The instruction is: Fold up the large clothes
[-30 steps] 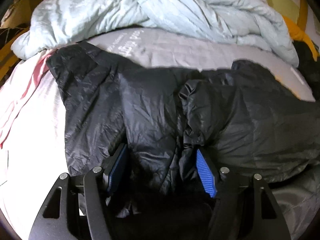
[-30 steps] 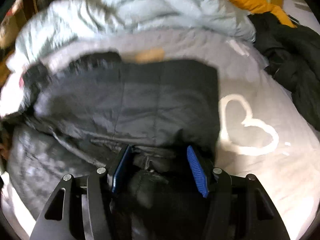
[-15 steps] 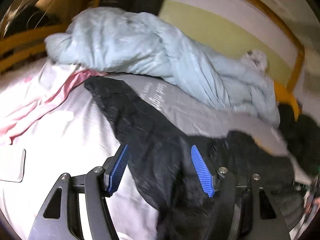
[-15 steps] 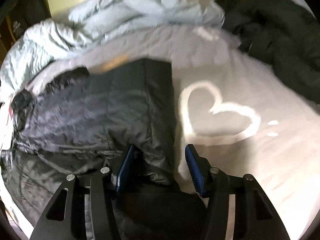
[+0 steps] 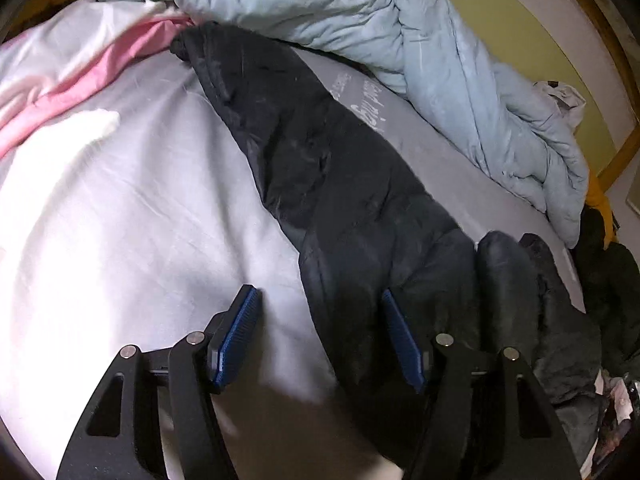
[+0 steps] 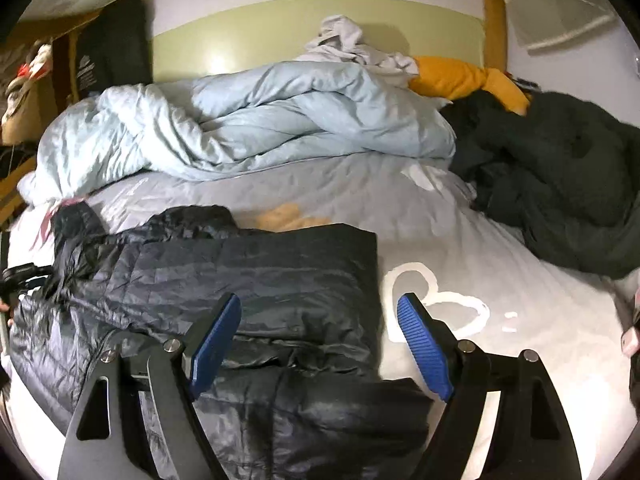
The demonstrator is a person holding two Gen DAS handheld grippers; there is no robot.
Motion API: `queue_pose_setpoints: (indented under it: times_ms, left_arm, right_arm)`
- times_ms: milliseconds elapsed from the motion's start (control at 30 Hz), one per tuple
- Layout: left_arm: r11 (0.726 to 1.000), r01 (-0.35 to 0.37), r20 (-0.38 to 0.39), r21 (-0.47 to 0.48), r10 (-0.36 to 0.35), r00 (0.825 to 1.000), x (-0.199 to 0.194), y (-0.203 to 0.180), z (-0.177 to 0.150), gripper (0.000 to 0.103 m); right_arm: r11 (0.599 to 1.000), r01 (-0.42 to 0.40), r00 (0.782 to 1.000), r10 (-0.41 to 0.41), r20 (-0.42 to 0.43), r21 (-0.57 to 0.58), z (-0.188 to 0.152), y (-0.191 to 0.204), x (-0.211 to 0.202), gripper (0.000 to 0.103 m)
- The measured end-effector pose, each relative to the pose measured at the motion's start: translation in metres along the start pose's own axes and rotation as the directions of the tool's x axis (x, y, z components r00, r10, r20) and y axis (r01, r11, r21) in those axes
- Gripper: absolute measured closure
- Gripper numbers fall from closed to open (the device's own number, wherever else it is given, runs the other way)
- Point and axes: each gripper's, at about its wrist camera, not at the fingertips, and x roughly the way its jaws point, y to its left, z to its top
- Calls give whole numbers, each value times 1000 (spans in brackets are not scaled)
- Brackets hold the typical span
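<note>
A black puffer jacket (image 6: 240, 272) lies on the bed, its right part folded over into a straight edge. My right gripper (image 6: 318, 308) hovers above that folded part. Its jaws are opening, and the blue pads (image 6: 424, 352) stand clear of the cloth. In the left wrist view a long black sleeve (image 5: 320, 160) of the jacket runs from the upper left down to my left gripper (image 5: 318, 296). That gripper is open. The sleeve's edge lies between the pads near the right one, with bare sheet beside the left pad (image 5: 236, 340).
A crumpled light blue duvet (image 6: 260, 120) fills the back of the bed. A dark heap of clothes (image 6: 560, 184) and an orange garment (image 6: 460, 76) lie at the right. Pink cloth (image 5: 120, 52) lies at the left. The grey sheet (image 6: 520, 340) carries a white heart.
The left gripper swung left off the jacket's bulk, and only the sleeve's edge now lies between its pads. The right gripper rose and its jaws spread wider, away from the folded edge.
</note>
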Motion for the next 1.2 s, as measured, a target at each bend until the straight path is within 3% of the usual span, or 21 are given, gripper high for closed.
queue_pose_setpoints:
  times_ms: [100, 133, 167, 233, 267, 333, 500, 567, 667, 700, 767, 833, 1000, 1067, 1100, 1133, 1200]
  left_arm:
    - [998, 61, 19, -24, -60, 998, -2, 5, 1, 42]
    - [996, 84, 31, -39, -83, 996, -5, 8, 1, 54]
    - [994, 101, 40, -45, -100, 994, -7, 10, 1, 81]
    - [996, 74, 56, -41, -72, 996, -14, 7, 4, 99]
    - [998, 50, 82, -29, -48, 995, -22, 3, 7, 100]
    - [997, 72, 184, 34, -77, 980, -51, -16, 9, 103]
    - [950, 135, 381, 280, -240, 893, -139, -83, 0, 103]
    - [936, 139, 398, 323, -268, 877, -161, -103, -7, 103]
    - [952, 53, 376, 302, -170, 911, -161, -112, -6, 102]
    - [956, 58, 359, 287, -163, 919, -154, -107, -5, 100]
    - [969, 76, 299, 236, -146, 943, -133, -92, -2, 85]
    - [980, 79, 239, 180, -122, 963, -113, -76, 3, 81]
    - [994, 94, 143, 52, -100, 985, -71, -40, 7, 63]
    - [992, 123, 76, 11, -123, 989, -52, -31, 8, 53]
    - [992, 123, 23, 8, -124, 992, -39, -29, 8, 53]
    - [996, 91, -14, 20, -91, 996, -28, -28, 7, 53]
    - [999, 5, -15, 43, -4, 1000, -14, -23, 2, 53]
  right_arm:
    - [999, -20, 1000, 19, -25, -35, -2, 5, 3, 21]
    - [999, -26, 999, 24, -39, -41, -4, 6, 5, 21]
    - [999, -38, 998, 36, -60, -37, -5, 5, 9, 21]
    - [998, -68, 992, 67, -106, -13, -7, 2, 16, 22]
    - [997, -74, 990, 73, -118, -4, -8, 1, 18, 25]
    - [998, -68, 989, 68, -131, 3, -9, -1, 19, 26]
    - [998, -67, 992, 67, -111, 6, -8, -4, 10, 26]
    - [998, -68, 992, 69, -105, 8, -7, -2, 7, 26]
    - [997, -81, 991, 81, -111, 10, -8, 1, 5, 26]
    - [997, -81, 990, 82, -112, 12, -8, 1, 5, 26]
    - [996, -85, 989, 86, -117, 17, -9, 2, 4, 26]
    - [996, -85, 989, 86, -119, 16, -10, 3, 3, 26]
    - [997, -75, 990, 75, -118, 5, -10, 1, 4, 26]
    - [998, -71, 989, 70, -130, 1, -11, 1, 8, 26]
    - [998, -68, 988, 67, -136, -1, -11, 2, 10, 26]
    - [998, -66, 987, 65, -145, -1, -12, 2, 13, 26]
    - [998, -66, 986, 65, -156, -4, -13, 3, 16, 26]
